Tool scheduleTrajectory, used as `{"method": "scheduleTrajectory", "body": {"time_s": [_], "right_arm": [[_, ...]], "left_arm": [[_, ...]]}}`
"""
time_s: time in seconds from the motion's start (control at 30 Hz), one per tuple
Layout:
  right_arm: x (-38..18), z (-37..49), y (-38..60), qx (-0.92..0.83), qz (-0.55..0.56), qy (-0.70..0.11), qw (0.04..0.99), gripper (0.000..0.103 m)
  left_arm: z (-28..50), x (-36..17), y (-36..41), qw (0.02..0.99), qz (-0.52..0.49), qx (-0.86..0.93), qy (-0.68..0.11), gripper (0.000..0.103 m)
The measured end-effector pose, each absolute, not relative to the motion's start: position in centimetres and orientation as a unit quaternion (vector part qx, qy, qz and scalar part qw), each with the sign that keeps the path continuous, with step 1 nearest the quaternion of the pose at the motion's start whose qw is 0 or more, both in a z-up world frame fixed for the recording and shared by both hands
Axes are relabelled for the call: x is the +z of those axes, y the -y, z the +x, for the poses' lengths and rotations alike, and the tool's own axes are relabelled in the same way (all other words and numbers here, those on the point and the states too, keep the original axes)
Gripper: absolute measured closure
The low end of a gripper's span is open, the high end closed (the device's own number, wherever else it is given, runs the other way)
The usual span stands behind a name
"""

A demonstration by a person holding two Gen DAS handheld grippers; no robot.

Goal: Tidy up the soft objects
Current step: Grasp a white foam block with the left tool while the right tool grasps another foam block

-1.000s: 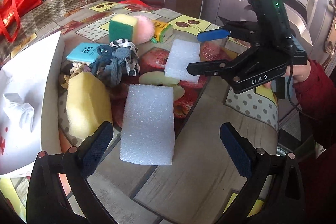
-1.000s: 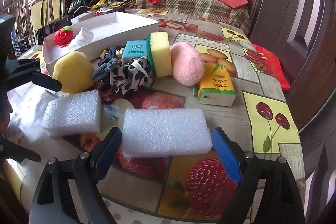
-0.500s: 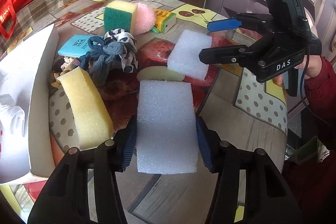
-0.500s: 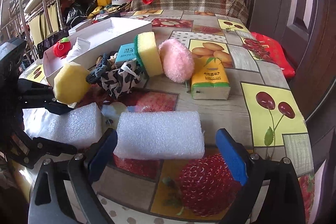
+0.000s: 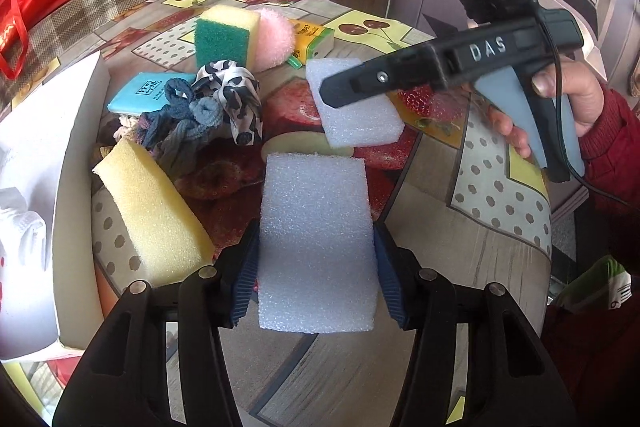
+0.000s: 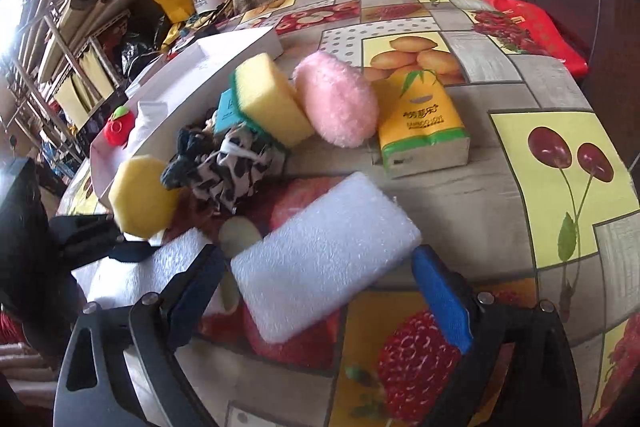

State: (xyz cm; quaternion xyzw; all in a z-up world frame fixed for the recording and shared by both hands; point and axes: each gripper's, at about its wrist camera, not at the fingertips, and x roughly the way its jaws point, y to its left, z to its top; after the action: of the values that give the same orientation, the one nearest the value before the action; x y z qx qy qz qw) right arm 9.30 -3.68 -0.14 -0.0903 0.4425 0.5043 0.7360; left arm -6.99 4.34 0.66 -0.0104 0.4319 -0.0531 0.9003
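While the left gripper [image 5: 316,259] clamps a white foam block [image 5: 316,247] at lower centre, its jaws have just closed on it. The right gripper [image 6: 320,291] stands spread — a second foam block [image 6: 324,251] lies between its pads, ungripped.

white foam block [image 5: 316,247]: matt, fine-pored | tablecloth [image 6: 560,131]: glossy, smooth plastic | pink puff [image 6: 336,99]: fuzzy | gripper pads [image 6: 440,299]: ribbed

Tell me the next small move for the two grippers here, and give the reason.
Probably close the right gripper on the second white foam block. Its jaws stand open astride that block, which lies skewed between them with gaps on both sides. The left gripper is already shut on its own white foam block, so that one seems ready to lift toward the white box.
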Motion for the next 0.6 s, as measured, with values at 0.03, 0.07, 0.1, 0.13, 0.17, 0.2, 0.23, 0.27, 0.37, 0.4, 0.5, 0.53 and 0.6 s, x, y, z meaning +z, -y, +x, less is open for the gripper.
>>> {"method": "scheduleTrajectory", "body": {"time_s": [0.03, 0.07, 0.1, 0.13, 0.17, 0.2, 0.23, 0.27, 0.37, 0.4, 0.5, 0.53, 0.6], "right_arm": [[0.0, 9.5, 3.4, 0.502, -0.081, -0.449, 0.734, 0.008], [0.0, 9.3, 3.2, 0.494, -0.082, -0.451, 0.739, 0.008], [0.0, 9.1, 3.1, 0.479, -0.090, -0.447, 0.750, 0.008], [0.0, 8.8, 3.3, 0.456, -0.103, -0.441, 0.766, 0.008], [-0.2, 8.6, 3.5, 0.433, -0.113, -0.436, 0.781, 0.008], [-0.3, 8.5, 3.8, 0.418, -0.117, -0.433, 0.790, 0.008], [-0.4, 8.3, 4.1, 0.412, -0.116, -0.431, 0.794, 0.007], [-0.4, 8.0, 4.2, 0.409, -0.116, -0.430, 0.796, 0.007], [-0.4, 7.4, 3.2, 0.417, -0.120, -0.427, 0.793, 0.007], [-0.4, 7.1, 2.5, 0.418, -0.126, -0.424, 0.794, 0.007], [-0.8, 6.4, 0.5, 0.400, -0.172, -0.403, 0.805, 0.007], [-1.0, 6.1, 0.1, 0.395, -0.192, -0.393, 0.808, 0.008], [-1.1, 5.7, 0.2, 0.398, -0.207, -0.383, 0.807, 0.012]], "left_arm": [[-7.0, 0.7, -4.4, 0.900, -0.011, -0.053, -0.432, 0.051], [-7.0, 0.7, -4.4, 0.901, -0.012, -0.053, -0.431, 0.051], [-7.0, 0.7, -4.4, 0.901, -0.013, -0.053, -0.431, 0.051], [-7.0, 0.7, -4.5, 0.901, -0.015, -0.052, -0.431, 0.051], [-7.0, 0.7, -4.6, 0.901, -0.016, -0.050, -0.430, 0.051], [-7.0, 0.7, -4.6, 0.901, -0.017, -0.050, -0.430, 0.051], [-7.0, 0.7, -4.7, 0.901, -0.018, -0.050, -0.430, 0.051], [-7.0, 0.7, -4.7, 0.901, -0.017, -0.049, -0.430, 0.051], [-7.0, 0.7, -4.3, 0.901, -0.005, -0.045, -0.432, 0.051], [-7.0, 0.6, -4.1, 0.901, 0.000, -0.043, -0.432, 0.051], [-7.1, 0.6, -3.8, 0.901, 0.012, -0.038, -0.432, 0.051], [-7.1, 0.6, -3.9, 0.901, 0.012, -0.038, -0.432, 0.051], [-7.1, 0.6, -4.2, 0.902, 0.004, -0.041, -0.430, 0.051]]}}
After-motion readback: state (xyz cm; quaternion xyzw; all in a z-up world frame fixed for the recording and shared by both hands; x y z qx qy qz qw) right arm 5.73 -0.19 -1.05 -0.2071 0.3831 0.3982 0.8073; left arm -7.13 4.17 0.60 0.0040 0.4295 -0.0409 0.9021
